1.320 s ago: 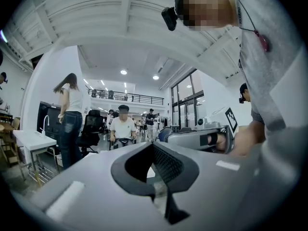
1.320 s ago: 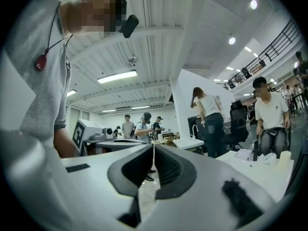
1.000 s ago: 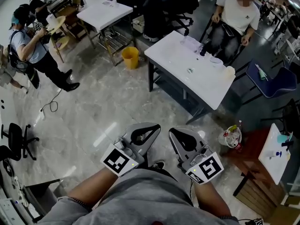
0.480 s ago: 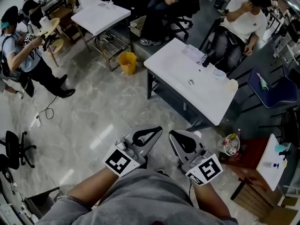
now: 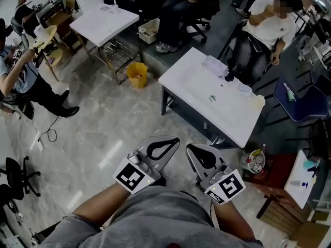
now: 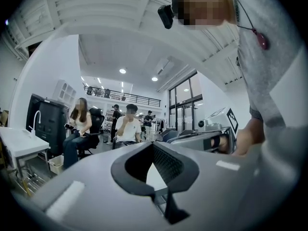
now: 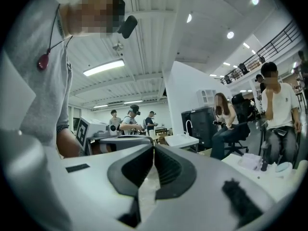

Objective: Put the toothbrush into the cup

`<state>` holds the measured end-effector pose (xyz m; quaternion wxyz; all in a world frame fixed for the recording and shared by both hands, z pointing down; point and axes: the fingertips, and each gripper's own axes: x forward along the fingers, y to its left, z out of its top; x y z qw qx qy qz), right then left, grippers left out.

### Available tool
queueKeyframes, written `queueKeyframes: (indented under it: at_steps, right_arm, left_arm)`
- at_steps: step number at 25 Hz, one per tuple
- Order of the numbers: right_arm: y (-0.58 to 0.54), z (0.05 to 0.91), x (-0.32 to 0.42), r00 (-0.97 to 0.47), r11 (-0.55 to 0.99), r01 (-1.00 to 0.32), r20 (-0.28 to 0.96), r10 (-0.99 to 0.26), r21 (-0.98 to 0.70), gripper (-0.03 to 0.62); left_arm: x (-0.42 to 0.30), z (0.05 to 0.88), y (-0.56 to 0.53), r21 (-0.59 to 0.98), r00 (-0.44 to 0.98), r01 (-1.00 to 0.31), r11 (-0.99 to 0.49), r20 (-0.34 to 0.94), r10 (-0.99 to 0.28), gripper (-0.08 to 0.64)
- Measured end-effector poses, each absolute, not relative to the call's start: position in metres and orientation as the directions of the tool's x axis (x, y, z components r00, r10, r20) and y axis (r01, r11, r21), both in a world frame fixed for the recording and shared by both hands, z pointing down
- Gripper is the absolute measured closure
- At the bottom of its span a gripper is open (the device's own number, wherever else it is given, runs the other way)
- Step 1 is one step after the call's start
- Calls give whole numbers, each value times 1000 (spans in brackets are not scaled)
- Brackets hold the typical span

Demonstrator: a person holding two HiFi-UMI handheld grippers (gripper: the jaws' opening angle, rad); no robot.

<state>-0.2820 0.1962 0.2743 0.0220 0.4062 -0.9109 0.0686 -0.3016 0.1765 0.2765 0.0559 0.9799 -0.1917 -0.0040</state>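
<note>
Both grippers are held close to my body over the floor, well short of the white table (image 5: 199,99). In the head view my left gripper (image 5: 174,140) and right gripper (image 5: 189,148) are shut with nothing in them. The left gripper view shows its jaws (image 6: 153,146) closed together, and so does the right gripper view (image 7: 154,151). On the table stand a clear box (image 5: 214,64), a dark upright item (image 5: 228,76), a small bowl (image 5: 243,88) and a pale cup (image 5: 257,101). A tiny object (image 5: 212,98) lies mid-table, too small to identify. I cannot make out a toothbrush.
A person (image 5: 264,27) sits behind the table. A yellow bin (image 5: 136,74) and a second white table (image 5: 103,22) stand to the left, with a standing person (image 5: 20,81) beyond. A blue chair (image 5: 300,94), a litter bag (image 5: 253,154) and a brown low table (image 5: 274,177) are at right.
The white table has come lower and nearer in the head view, and the standing person has slid toward the left edge. Both grippers stay shut in the same spot.
</note>
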Motion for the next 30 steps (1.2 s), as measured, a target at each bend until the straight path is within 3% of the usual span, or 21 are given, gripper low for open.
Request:
queueKeyframes:
  at_steps: [11,30]
  right_arm:
    - [152,286,-285,-609,598,-793,128,-783,-120,577]
    - [71,291,-176,-610,597,-791,99,-786,-131,577]
  left_arm:
    - [-299,286,131,138,954,-300,-944,20,-300,552]
    - [-196,299,54,116,953,-304,-946,57,-299,552]
